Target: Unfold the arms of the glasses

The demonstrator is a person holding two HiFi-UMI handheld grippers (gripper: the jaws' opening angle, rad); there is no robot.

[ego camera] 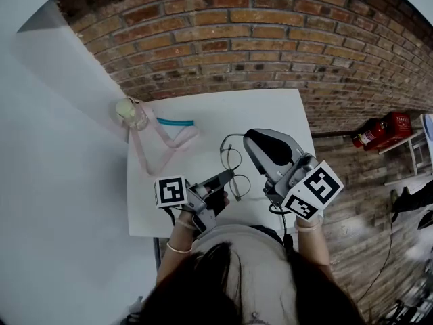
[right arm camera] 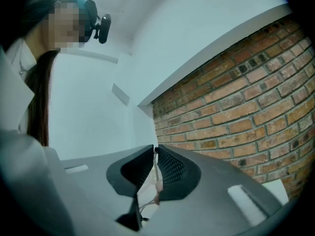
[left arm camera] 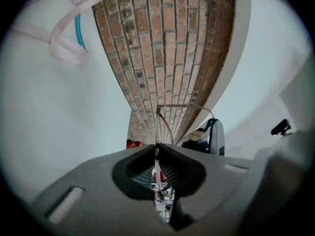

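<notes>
Thin wire-rimmed glasses hang in the air over the white table, held between both grippers. My left gripper comes in from the lower left and is shut on the frame beside the lenses. In the left gripper view the jaws pinch a thin wire, and one arm curves up and to the right beyond them. My right gripper is shut on the far arm of the glasses. In the right gripper view its jaws clamp the arm's pinkish end piece.
A pale pink ribbon loops across the table's far left, beside a small clear jar and a teal strip. A brick wall stands behind the table. A red fire extinguisher lies on the floor to the right.
</notes>
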